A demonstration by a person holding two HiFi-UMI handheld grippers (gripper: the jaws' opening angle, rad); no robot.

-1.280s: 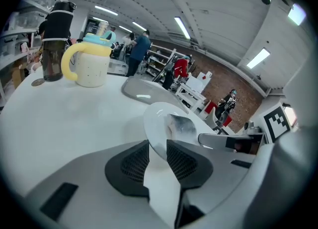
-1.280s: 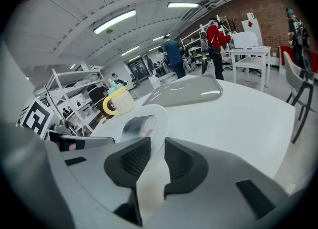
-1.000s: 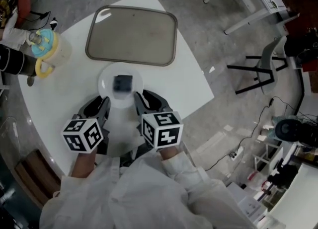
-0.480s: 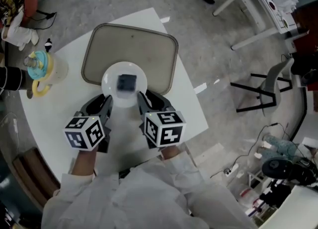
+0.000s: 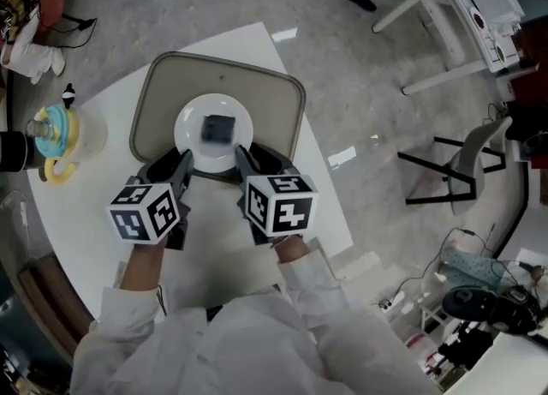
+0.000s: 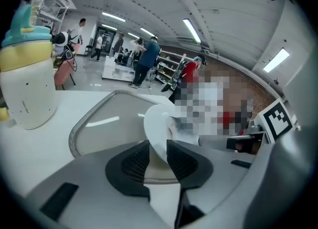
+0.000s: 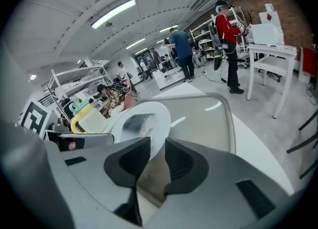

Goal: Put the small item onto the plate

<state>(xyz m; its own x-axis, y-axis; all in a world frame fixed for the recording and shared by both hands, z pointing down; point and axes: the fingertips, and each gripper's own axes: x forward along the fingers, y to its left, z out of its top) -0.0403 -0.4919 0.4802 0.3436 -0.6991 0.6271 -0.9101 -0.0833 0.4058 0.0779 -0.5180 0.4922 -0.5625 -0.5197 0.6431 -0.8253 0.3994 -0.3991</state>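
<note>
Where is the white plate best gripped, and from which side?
Grip the thin rim of the white plate at its near edge, coming level from the person's side, as the left hand-held gripper and right hand-held gripper do. The rim is flat and fits between jaws; the dark item occupies the middle.

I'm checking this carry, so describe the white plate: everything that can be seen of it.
The plate is small, round, white and glossy, like glazed ceramic, with a shallow raised rim. It lies roughly level over the near part of the tray; whether it touches the tray cannot be told. A small dark blocky item sits at its middle. The left claw and the right claw each pinch its near rim, one on either side.
</note>
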